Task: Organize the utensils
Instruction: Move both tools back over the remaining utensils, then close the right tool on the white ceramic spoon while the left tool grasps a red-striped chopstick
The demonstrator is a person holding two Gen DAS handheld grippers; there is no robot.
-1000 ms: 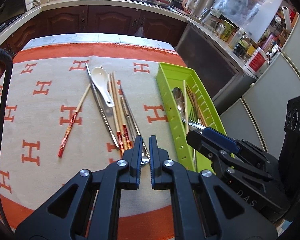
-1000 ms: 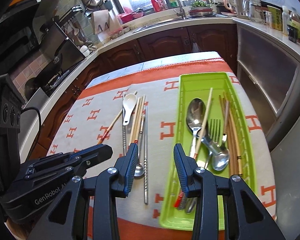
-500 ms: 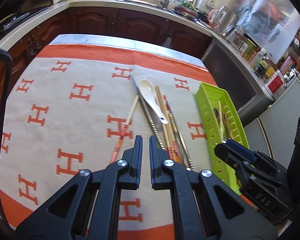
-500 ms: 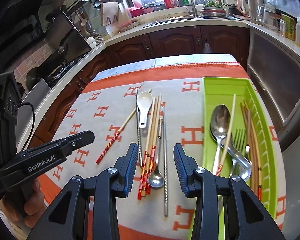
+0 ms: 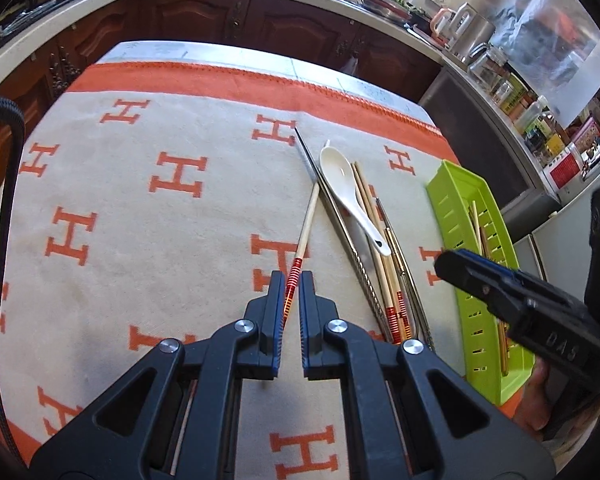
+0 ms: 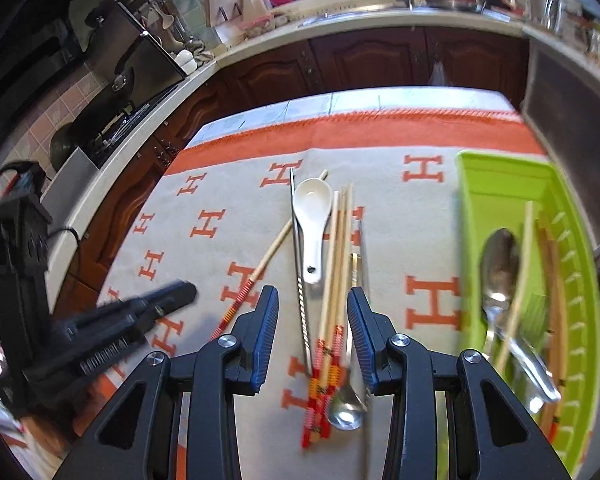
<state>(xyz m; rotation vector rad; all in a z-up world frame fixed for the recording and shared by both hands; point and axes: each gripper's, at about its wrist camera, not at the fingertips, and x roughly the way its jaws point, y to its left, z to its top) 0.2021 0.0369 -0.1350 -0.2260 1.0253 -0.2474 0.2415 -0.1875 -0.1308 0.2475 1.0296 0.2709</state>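
Here the left gripper (image 5: 291,280) hangs low over the blanket (image 5: 148,248), its jaws drawn nearly together and empty. The red-banded end of a lone chopstick (image 5: 306,228) shows in the narrow slit between them, but it lies flat on the cloth below, and whether the pads touch it cannot be told from this view. That chopstick slants away from the main heap, its pale tip reaching toward the others.

Just to its right lies the rest of the loose cutlery in a rough bundle: a white soup spoon (image 5: 350,196) on top, a long metal chopstick (image 6: 298,264) along its left side, several wooden chopsticks (image 6: 334,280) with red-striped ends on its right, and a metal spoon (image 6: 346,408) with its bowl toward the camera.

The right gripper (image 6: 313,336) hovers above the near end of that bundle, jaws partly apart and grasping nothing; the striped ends and the metal spoon show through the gap, resting on the cloth.

At the right edge of the blanket sits the green tray (image 6: 496,184). It already holds a large spoon (image 6: 500,264), a fork, more metal pieces and several chopsticks, though this side of the right view is blurred.
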